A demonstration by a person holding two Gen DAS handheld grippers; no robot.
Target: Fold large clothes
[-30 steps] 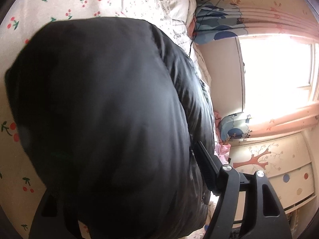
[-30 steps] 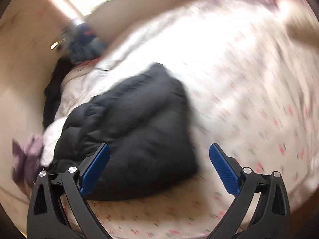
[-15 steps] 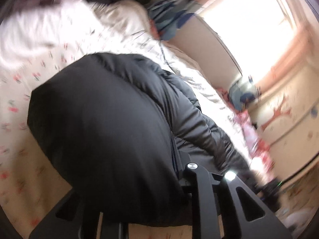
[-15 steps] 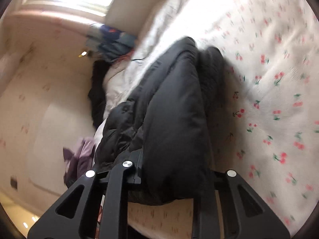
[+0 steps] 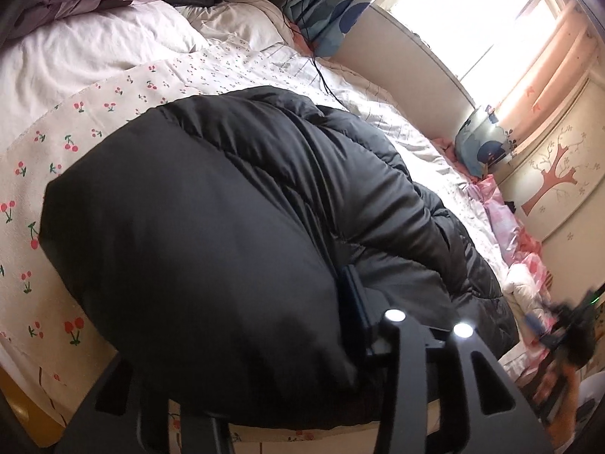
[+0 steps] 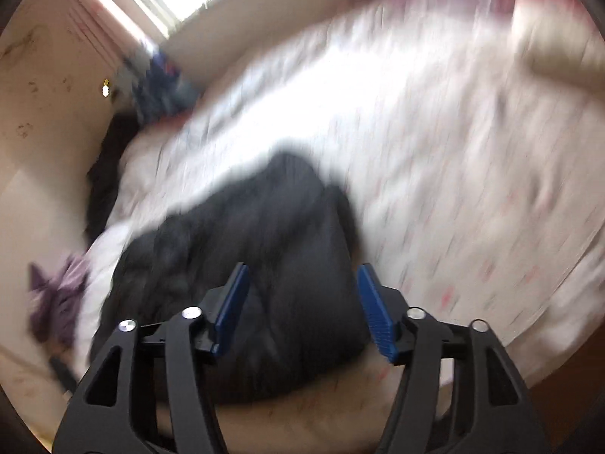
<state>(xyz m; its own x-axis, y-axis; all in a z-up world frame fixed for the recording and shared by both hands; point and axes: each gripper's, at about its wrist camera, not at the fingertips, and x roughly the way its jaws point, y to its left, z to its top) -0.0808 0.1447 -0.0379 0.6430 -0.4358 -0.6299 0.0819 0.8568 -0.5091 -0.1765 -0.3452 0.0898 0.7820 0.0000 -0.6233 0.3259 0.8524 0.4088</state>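
Padding fills the left wrist view: the black puffer jacket (image 5: pixel 234 234) bulges over the left claw (image 5: pixel 242 344), whose one visible blue pad is pressed into the fabric at about 4 o'clock of the frame while the other finger is buried under the bulge, so this claw is clamped on a thick fold of the jacket. Half a second ago the same grip showed in a blurred, swinging frame; now the picture is sharp and the jacket lies heaped on the cherry-print bed sheet (image 5: pixel 56 159), which suggests the carried fold has landed and the left side is settling. From the claw the rest of the garment runs off toward 2 o'clock, toward the window side of the bed. In the right wrist view the change is plainer: half a second ago this claw was closed on the jacket's edge, and now the right claw (image 6: pixel 302 302) stands moderately wide with nothing between its blue pads (image 6: pixel 376 317), the frame smeared by motion. I judge it has let go and is pulling back. The jacket (image 6: pixel 264 249) lies on the bed just ahead of it at 12 o'clock, folded into a compact mound, not touching the fingers as far as the blur allows.
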